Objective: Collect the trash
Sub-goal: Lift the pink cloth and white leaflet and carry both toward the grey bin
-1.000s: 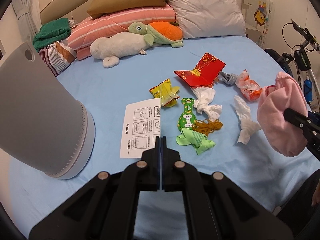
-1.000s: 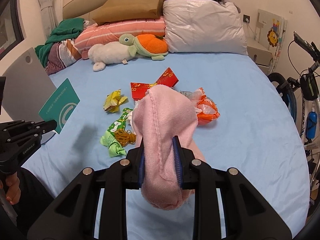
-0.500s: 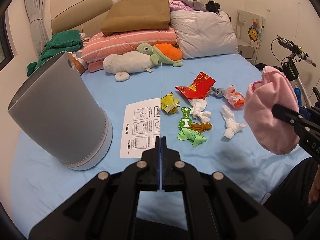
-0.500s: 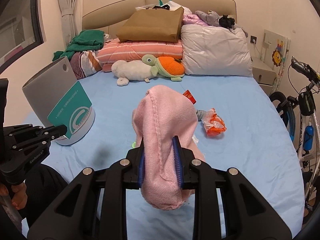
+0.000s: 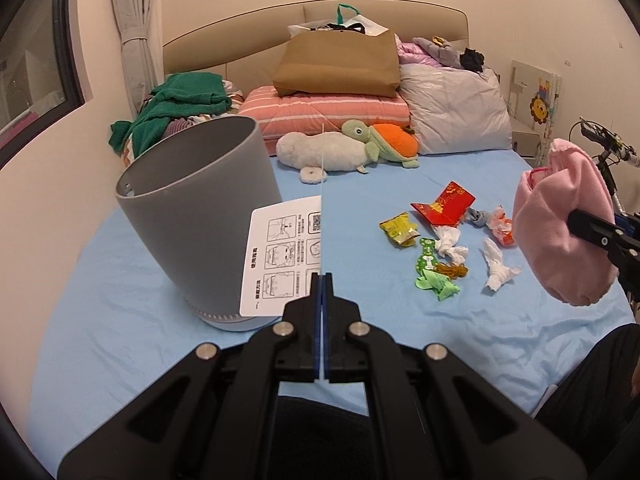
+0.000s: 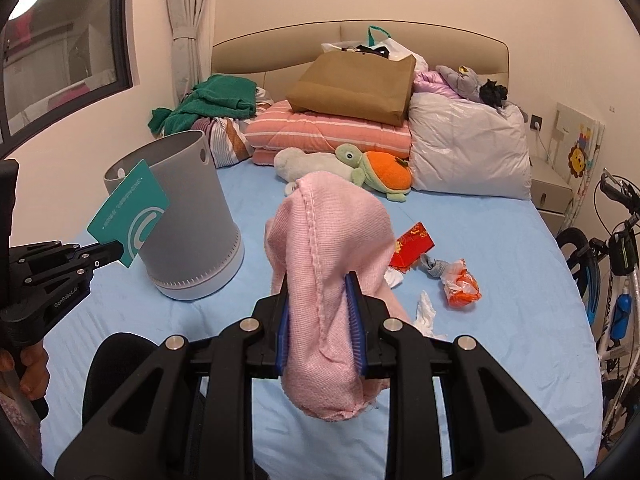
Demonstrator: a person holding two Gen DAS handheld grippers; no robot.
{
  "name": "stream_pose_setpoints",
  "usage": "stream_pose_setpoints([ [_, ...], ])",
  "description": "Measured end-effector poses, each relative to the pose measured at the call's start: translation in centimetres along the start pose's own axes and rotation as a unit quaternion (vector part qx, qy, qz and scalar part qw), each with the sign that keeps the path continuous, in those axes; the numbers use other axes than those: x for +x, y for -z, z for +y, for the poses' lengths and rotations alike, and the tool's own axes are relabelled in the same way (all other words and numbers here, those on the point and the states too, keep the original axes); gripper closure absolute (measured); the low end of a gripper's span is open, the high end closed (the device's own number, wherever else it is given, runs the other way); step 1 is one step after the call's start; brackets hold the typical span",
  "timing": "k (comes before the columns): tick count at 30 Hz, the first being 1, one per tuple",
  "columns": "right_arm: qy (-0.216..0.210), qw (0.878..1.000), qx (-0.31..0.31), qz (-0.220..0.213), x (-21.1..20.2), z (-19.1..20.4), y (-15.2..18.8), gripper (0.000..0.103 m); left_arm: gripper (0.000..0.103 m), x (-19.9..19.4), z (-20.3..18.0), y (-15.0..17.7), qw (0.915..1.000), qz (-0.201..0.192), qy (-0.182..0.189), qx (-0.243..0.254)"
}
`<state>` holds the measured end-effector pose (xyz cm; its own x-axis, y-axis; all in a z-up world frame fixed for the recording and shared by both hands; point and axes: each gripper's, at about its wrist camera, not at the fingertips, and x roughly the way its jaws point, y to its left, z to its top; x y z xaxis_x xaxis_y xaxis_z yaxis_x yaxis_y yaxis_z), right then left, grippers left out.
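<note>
My left gripper (image 5: pixel 321 280) is shut on a thin card (image 5: pixel 280 256), white with printed diagrams on one side and teal (image 6: pixel 128 220) on the other, held upright next to the grey bin (image 5: pixel 200 204). My right gripper (image 6: pixel 320 304) is shut on a pink knitted cloth (image 6: pixel 328 252), held above the bed; it also shows at the right of the left wrist view (image 5: pixel 560 232). Trash lies on the blue sheet: a red envelope (image 5: pixel 444 204), a yellow wrapper (image 5: pixel 398 229), green wrappers (image 5: pixel 434 280), white tissues (image 5: pixel 498 268) and an orange-white wrapper (image 6: pixel 460 284).
The grey bin (image 6: pixel 180 216) stands open on the left of the bed (image 5: pixel 120 320). Pillows, a brown paper bag (image 6: pixel 352 84), green clothes and plush toys (image 5: pixel 348 148) are at the headboard. A bicycle (image 6: pixel 616 264) stands right of the bed.
Both grippers have pulled back and risen with their loads. The bin now appears upright and further away, and the trash pile looks smaller and farther right.
</note>
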<state>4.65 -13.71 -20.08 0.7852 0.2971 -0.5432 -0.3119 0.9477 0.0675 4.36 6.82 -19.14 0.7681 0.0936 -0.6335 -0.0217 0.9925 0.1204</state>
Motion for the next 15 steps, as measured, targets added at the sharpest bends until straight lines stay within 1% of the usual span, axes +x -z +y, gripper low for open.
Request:
stream_pose_setpoints([
  [8, -0.035, 0.999, -0.033, -0.018, -0.1, 4.8, -2.6, 0.080, 0.102, -2.1, 5.1, -0.3, 0.9990, -0.014, -0.038, -0.020],
  [15, -0.061, 0.995, -0.069, -0.031, 0.5, 8.8, -5.5, 0.080, 0.102, -2.7, 9.0, -1.2, 0.9972, -0.025, -0.062, -0.033],
])
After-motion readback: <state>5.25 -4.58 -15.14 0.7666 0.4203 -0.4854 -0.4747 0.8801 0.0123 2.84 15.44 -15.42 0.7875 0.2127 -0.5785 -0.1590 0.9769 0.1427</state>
